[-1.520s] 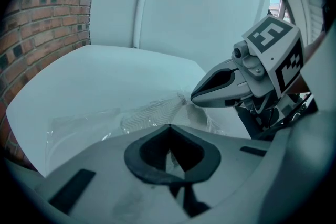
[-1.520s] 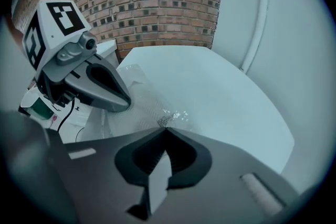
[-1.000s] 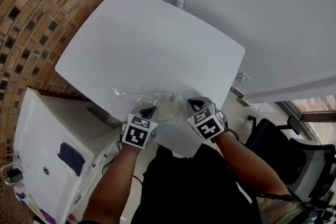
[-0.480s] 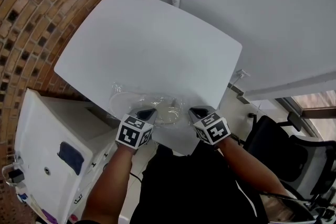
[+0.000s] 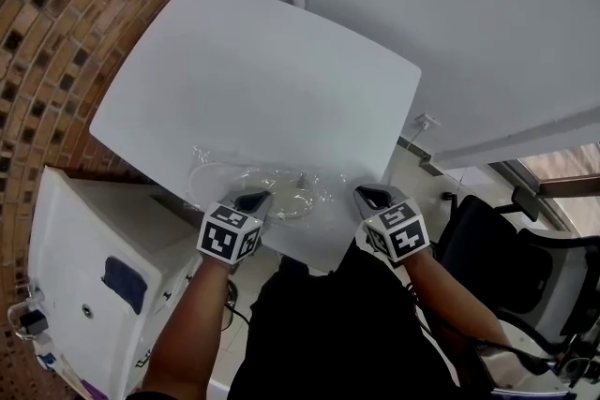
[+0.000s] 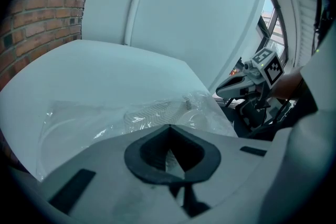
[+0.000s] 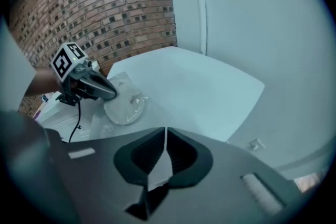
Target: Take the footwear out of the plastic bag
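Along the near edge of the table (image 5: 262, 80) lies the clear plastic bag (image 5: 246, 177), with the pale footwear (image 5: 294, 201) still inside its right part. Left gripper (image 5: 253, 200): jaws pressed together on the bag's near rim. Right gripper (image 5: 367, 194): jaws just parted to a narrow slit, nothing between them, and drawn rightward off the bag to the table's near right corner. It has apparently let the bag go; removal remains undone, and a fresh grasp seems due.
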{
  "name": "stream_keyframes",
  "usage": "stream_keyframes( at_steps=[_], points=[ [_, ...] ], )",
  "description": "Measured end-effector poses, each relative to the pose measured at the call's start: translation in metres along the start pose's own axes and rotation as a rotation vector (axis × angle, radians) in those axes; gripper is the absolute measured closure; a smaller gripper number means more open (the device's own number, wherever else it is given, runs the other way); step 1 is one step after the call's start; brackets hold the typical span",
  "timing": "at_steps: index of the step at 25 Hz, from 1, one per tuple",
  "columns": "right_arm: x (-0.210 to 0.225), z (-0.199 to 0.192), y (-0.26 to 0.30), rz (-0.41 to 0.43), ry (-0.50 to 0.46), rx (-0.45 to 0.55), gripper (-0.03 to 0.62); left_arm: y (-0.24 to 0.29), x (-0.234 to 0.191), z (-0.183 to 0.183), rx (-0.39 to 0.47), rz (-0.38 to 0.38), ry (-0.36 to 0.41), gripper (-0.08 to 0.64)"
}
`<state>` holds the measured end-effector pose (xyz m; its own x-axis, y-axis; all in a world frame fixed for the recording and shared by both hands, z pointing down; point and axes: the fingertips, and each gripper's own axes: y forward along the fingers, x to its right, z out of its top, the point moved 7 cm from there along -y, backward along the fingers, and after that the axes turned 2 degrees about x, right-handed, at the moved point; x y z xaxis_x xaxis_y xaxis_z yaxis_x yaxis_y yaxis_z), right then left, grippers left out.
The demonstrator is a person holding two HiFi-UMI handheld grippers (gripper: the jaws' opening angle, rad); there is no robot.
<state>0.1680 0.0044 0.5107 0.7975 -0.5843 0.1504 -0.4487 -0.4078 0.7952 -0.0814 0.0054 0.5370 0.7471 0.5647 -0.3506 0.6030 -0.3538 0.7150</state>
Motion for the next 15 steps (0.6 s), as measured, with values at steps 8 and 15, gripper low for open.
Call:
stream_keyframes(
  at_steps=[8, 15],
  points=[
    [-0.03, 0.004, 0.033, 0.182, -0.086, -0.044, 0.569, -0.001, 0.0, -0.002, 0.038, -0.037, -0.032, 0.554],
    [-0.029, 0.01, 0.044, 0.225, -0.124, -0.07, 0.54, -0.003, -0.005, -0.005, 0.093, -0.082, -0.079, 0.554]
  ],
)
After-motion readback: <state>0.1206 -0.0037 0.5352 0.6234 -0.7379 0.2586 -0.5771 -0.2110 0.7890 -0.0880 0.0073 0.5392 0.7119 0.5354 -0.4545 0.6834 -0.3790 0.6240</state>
